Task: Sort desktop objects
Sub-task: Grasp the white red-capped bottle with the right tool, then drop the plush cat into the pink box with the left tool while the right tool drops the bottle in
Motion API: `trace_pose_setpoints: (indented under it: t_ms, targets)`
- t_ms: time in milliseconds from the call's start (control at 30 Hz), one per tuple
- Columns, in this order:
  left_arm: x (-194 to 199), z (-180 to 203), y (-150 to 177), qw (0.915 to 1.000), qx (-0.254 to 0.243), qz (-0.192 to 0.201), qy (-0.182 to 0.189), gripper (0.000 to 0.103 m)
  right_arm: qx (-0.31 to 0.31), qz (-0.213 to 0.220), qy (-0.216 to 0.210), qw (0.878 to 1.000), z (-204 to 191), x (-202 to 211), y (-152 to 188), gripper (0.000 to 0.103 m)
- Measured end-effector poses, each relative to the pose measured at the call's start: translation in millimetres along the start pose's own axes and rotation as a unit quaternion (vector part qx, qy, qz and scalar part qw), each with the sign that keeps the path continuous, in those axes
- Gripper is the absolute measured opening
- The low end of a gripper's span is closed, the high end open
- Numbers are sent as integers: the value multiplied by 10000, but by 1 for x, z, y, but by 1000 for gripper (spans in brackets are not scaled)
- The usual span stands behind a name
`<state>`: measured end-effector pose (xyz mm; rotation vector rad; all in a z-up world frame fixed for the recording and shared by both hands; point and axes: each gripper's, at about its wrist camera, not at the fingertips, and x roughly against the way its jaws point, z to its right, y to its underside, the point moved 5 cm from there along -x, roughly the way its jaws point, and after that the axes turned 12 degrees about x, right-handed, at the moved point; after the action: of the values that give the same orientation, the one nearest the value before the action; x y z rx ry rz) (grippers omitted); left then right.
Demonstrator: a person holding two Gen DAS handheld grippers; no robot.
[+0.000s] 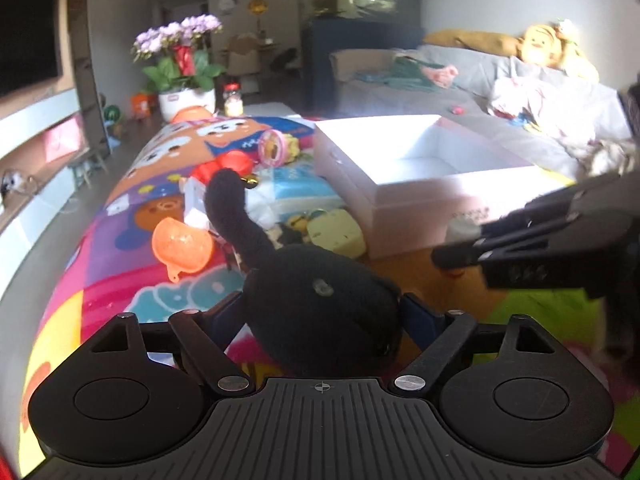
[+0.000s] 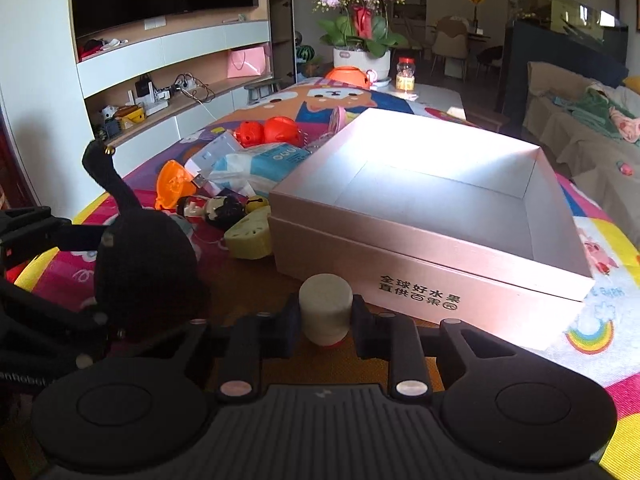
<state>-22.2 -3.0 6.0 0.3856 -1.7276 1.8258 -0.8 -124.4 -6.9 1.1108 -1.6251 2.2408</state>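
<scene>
Left tongs (image 1: 322, 312) were clamped on a black plush toy (image 1: 320, 300); right tongs (image 2: 325, 320) gripped a pale cylindrical block (image 2: 325, 308) just before the open pink box (image 2: 440, 276). Beyond lay an orange funnel (image 2: 174, 182), a yellow toy (image 2: 250, 236) and a tissue pack (image 2: 264, 164) on the worktop (image 2: 592, 336).

Low table under a cartoon-print cloth, cluttered at one end

We see the table (image 2: 248, 364) covered by a bright cloth (image 2: 600, 300). On it, the open pink box (image 2: 424, 280) sits at about 1 o'clock in the right wrist view. At 10 to 11 o'clock lie a yellow toy (image 2: 250, 236), a small figurine (image 2: 212, 208), an orange funnel (image 2: 174, 184), a tissue pack (image 2: 260, 164) and red toys (image 2: 268, 132). A flower pot (image 2: 360, 62) and jar (image 2: 405, 74) stand at 12.
</scene>
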Motion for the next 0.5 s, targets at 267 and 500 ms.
trace_pose_setpoints:
  t_ms: [267, 500]
  targets:
    - [-11, 16, 5, 9989, -409, 61, -239, 84, -253, -57, -61, 9996, 12, 58, 26, 25]
    - [38, 55, -29, 9941, -556, 621, 701, 83, -454, 461, 205, 9977, 39, 114, 15, 25]
